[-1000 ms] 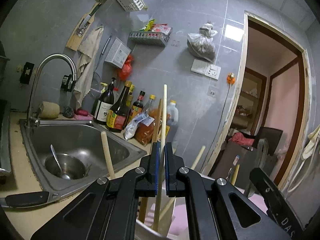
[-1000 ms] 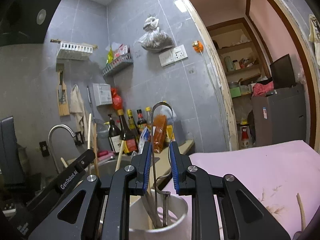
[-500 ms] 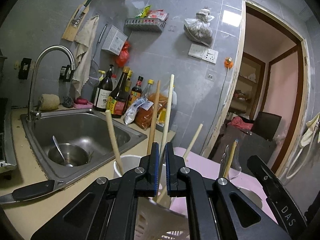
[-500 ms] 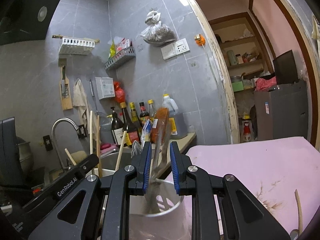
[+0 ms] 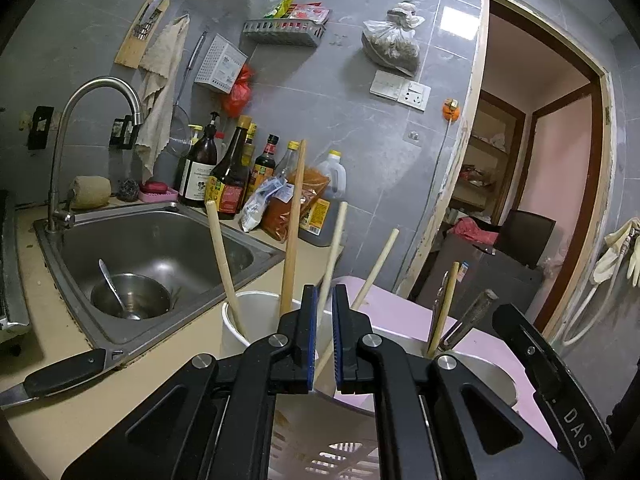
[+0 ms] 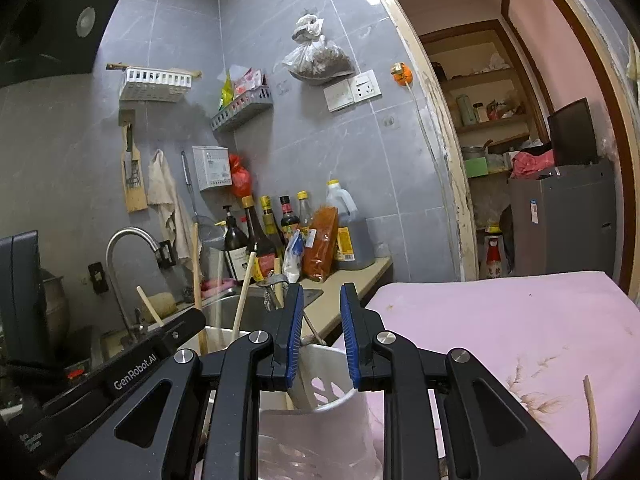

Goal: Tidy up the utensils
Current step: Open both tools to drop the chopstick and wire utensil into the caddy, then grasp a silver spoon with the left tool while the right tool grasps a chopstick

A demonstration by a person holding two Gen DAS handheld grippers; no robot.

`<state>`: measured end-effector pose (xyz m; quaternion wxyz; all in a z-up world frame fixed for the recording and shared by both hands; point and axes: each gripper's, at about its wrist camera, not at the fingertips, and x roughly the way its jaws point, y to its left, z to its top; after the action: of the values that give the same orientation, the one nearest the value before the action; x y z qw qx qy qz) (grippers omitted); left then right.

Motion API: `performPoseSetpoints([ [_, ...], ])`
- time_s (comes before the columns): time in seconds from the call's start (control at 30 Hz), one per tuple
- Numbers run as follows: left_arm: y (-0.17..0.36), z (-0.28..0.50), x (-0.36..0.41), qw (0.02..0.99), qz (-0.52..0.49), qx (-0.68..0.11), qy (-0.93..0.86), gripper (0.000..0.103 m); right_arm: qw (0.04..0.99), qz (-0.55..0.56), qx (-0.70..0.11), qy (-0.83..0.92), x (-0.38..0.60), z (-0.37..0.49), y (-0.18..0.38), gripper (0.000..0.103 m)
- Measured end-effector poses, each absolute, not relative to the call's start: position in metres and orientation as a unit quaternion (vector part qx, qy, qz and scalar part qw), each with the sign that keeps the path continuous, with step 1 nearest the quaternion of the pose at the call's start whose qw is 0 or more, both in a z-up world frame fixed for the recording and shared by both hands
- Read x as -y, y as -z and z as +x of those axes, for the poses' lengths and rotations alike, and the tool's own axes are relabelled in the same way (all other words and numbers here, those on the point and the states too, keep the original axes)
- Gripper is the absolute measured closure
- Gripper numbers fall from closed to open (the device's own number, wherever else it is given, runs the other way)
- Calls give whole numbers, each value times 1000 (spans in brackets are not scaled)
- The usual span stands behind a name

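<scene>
Left gripper point(image 5: 324, 334): jaws a narrow slit apart, one pale chopstick point(image 5: 334, 248) running up through the gap; pads seemingly not pressing it, so released.
Right gripper point(image 6: 320, 334): jaws parted wider, gripping nothing; only the holder's rim seen through the gap.
Holder point(image 5: 256, 312): white, perforated, standing just under both grippers, at the edge of the surface point(image 5: 60, 412) beside the sink.
Utensils: wooden sticks leaning in the holder at different angles, tops fanned out above the rim; metal tongs point(image 6: 276, 284) in the right-hand compartment, per the right wrist view.
Mat point(image 6: 500, 320): pink, right of the holder; one thin stick point(image 6: 592, 420) lying near its right edge.
Sink point(image 5: 156, 240): steel, left of the holder, with a bowl point(image 5: 130, 294) and a spoon in it.
Knife point(image 5: 60, 372): black handle, lying on the surface in front of the sink.
Bottles point(image 5: 228, 172): clustered against the wall behind the sink.
</scene>
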<state>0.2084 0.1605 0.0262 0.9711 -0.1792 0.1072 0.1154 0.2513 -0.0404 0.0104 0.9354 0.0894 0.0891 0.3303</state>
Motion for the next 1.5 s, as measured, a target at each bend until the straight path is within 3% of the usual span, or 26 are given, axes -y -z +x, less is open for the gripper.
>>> performPoseSetpoints([
  [0.13,-27,208,-160,971,-182,-106,-113,87,936,90,-88,-329,44,250,-12,78],
  [0.3,-28,207,-163,970,-188,-108,-110,85,936,92,-91,-328,45,250,-11,77],
  [0.43,-29,205,-162,970,-191,-106,-103,76,937,92,-92,-325,49,250,-13,71],
  [0.57,-34,201,-157,973,-185,-101,-96,65,940,97,-83,-316,61,244,-19,54],
  [0.8,-50,190,-141,979,-167,-90,-71,49,954,84,-51,-282,93,225,-37,42],
  [0.87,-56,187,-134,982,-159,-87,-57,38,958,80,-43,-271,106,219,-42,31],
  [1.0,-66,179,-119,986,-145,-77,-32,23,965,71,-34,-249,133,209,-50,22],
  [1.13,-75,176,-103,989,-125,-78,0,8,972,62,-24,-223,158,200,-56,6],
  [1.17,-76,174,-97,989,-122,-78,9,7,975,60,-20,-215,167,197,-58,0],
  [1.5,-74,177,-51,988,-88,-104,73,4,986,49,-23,-159,225,183,-58,0],
])
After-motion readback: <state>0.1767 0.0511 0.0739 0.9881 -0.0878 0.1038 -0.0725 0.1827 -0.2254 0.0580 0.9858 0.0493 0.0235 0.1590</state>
